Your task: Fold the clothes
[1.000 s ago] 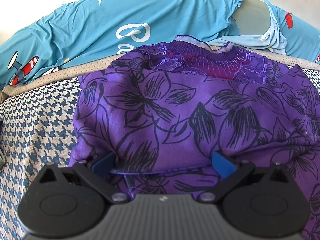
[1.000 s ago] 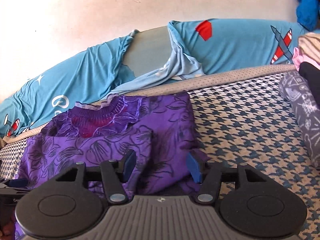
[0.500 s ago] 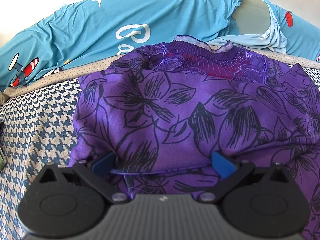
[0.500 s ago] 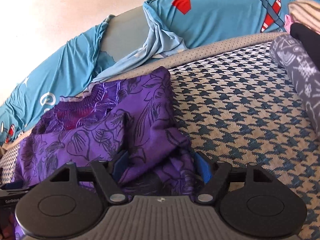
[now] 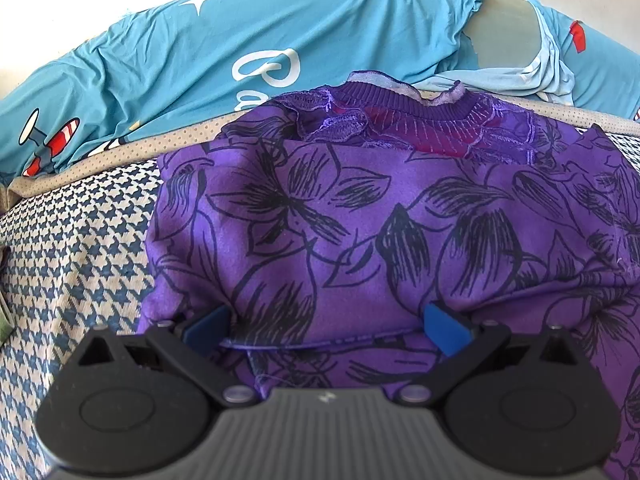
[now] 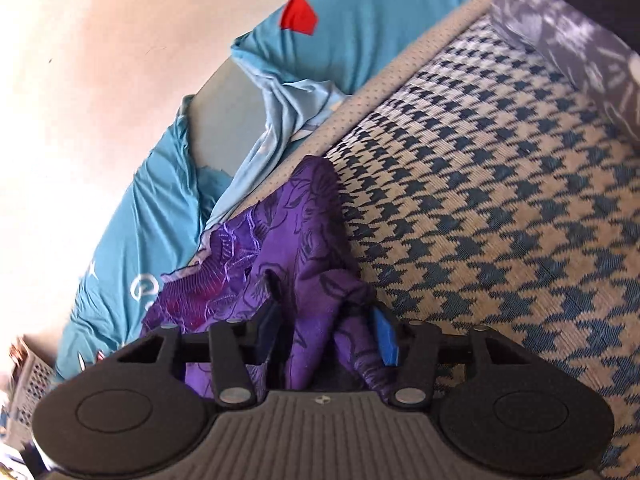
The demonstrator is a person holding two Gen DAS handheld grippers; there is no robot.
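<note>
The purple floral top (image 5: pixel 360 216) lies on the houndstooth mattress (image 6: pixel 500 200), neckline toward its far edge by the blue pillows (image 5: pixel 240 40). The left gripper (image 5: pixel 326 322) sits wide over the near hem, probably pinning it. The right gripper (image 6: pixel 326 330), jaws just closing, bunches the top's side edge, likely to fold it.

A smooth, faintly sheeny purple cloth top (image 5: pixel 360 216) with a ribbed knit collar (image 5: pixel 432 106) was laid on a coarsely woven houndstooth mattress cover (image 6: pixel 500 200); behind it, thin stretchy blue fabric (image 5: pixel 240 36) was wrinkled.
</note>
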